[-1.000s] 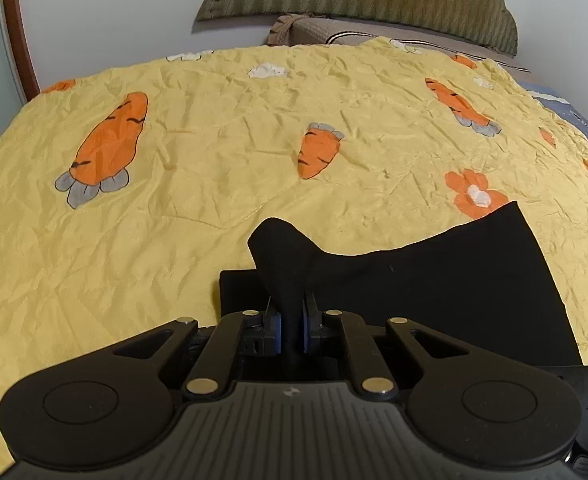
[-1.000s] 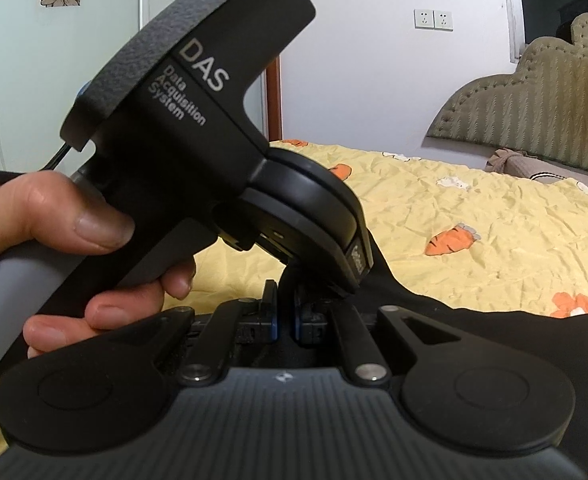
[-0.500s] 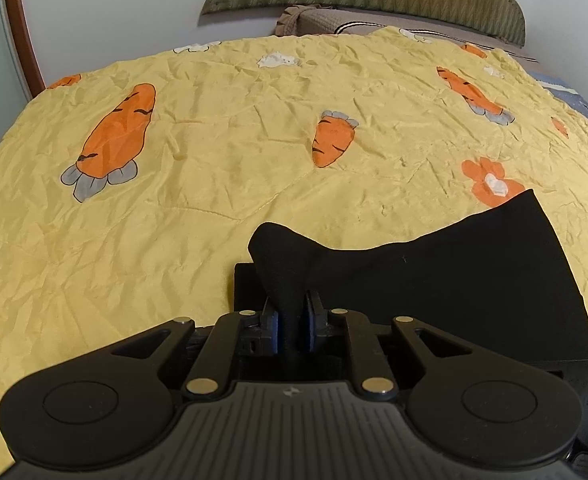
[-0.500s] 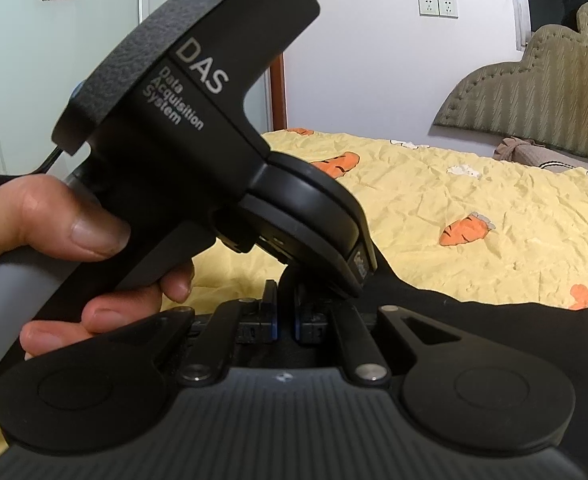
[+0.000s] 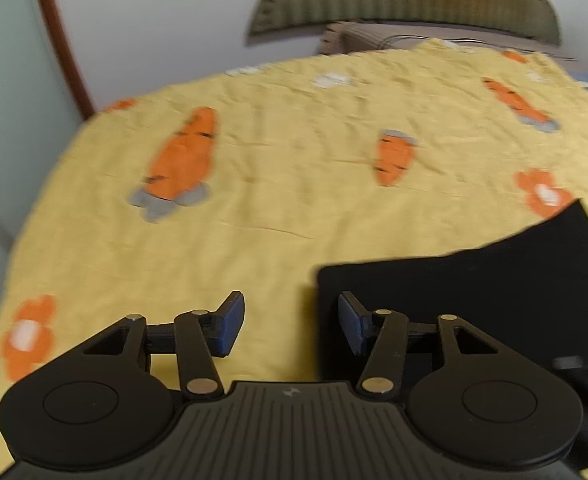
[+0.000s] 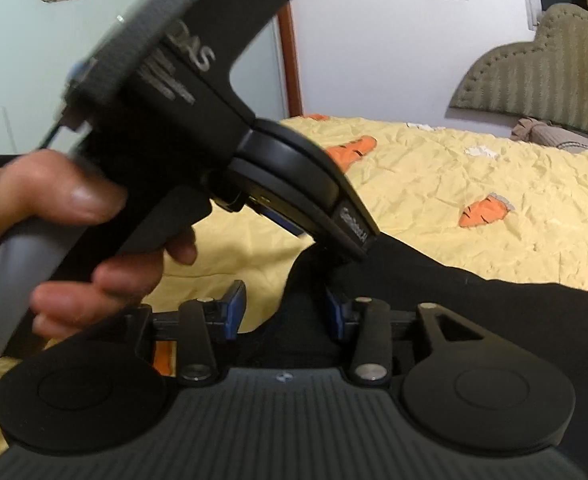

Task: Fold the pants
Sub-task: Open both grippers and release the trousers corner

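The black pants [image 5: 473, 292] lie folded flat on the yellow carrot-print bedsheet [image 5: 278, 184], at the lower right of the left wrist view. My left gripper [image 5: 290, 326] is opening, its blue pads apart over the sheet, and the pants' left edge lies just inside the right pad. In the right wrist view my right gripper [image 6: 285, 314] is also opening. A low peak of the pants [image 6: 493, 320] sits between its pads, and the left pad stands clear of the cloth. A hand [image 6: 74, 208] holds the left gripper's black housing [image 6: 198, 128] just above.
A padded olive headboard [image 5: 405, 0] and a brown pillow [image 5: 357, 36] stand at the far end of the bed. A wooden frame edge [image 5: 62, 40] and a pale glass panel [image 6: 34, 60] line the left side. Yellow sheet spreads ahead and to the left.
Both grippers were shut on a raised fold of the black pants and have now opened. The fold has dropped flat onto the bed. The left wrist view has shifted and blurred.
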The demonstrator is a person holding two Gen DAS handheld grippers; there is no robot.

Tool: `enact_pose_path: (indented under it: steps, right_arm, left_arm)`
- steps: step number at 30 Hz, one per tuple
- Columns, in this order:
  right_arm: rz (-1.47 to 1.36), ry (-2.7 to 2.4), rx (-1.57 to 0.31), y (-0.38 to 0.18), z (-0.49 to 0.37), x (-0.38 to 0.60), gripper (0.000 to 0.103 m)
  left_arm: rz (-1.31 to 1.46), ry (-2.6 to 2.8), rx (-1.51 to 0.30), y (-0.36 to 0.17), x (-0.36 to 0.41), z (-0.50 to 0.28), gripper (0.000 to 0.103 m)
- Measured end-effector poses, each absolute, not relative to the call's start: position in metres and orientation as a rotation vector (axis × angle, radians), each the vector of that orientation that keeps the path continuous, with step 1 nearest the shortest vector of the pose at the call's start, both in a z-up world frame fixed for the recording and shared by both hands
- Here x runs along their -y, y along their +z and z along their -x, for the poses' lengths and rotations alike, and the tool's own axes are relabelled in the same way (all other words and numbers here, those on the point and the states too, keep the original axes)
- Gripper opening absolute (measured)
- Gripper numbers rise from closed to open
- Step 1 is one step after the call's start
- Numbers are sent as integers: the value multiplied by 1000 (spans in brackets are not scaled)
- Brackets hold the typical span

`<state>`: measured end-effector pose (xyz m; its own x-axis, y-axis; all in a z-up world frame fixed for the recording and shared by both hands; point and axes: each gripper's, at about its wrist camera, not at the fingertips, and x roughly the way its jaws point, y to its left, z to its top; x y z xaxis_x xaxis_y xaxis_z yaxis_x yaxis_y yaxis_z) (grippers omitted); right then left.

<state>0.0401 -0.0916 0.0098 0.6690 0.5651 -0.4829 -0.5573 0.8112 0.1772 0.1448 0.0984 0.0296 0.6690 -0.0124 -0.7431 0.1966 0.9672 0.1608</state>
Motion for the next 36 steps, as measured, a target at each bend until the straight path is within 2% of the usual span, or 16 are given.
enact_pose_path:
  steps: [3, 7, 13, 15, 18, 22, 28, 32, 34, 36]
  right_arm:
    - [-22, 644, -503, 21, -29, 106, 39]
    - [25, 559, -426, 34, -23, 126, 38]
    - [100, 590, -527, 15, -41, 108, 36]
    - [182, 623, -581, -1, -43, 90, 32]
    - [304, 604, -529, -11, -32, 76, 31]
    - [287, 631, -476, 6, -20, 89, 31]
    - [376, 655, -495, -18, -16, 67, 31]
    - [334, 651, -495, 3, -11, 83, 31]
    - [377, 647, -475, 9, -4, 93, 34]
    - [406, 663, -506, 1, -1, 102, 47]
  left_arm:
    - [-265, -15, -775, 38, -105, -141, 52]
    - [-151, -13, -749, 54, -117, -142, 51]
    - [-134, -138, -752, 53, -90, -140, 51]
    - [-145, -147, -770, 45, -82, -140, 51]
    - [-156, -122, -764, 41, -85, -138, 51]
    - [-131, -162, -762, 45, -91, -135, 51]
    - [-112, -177, -783, 39, -91, -123, 51]
    - [-111, -138, -760, 36, -108, -102, 51]
    - [-101, -176, -763, 33, -114, -89, 51]
    - [-128, -216, -782, 21, -111, -78, 51]
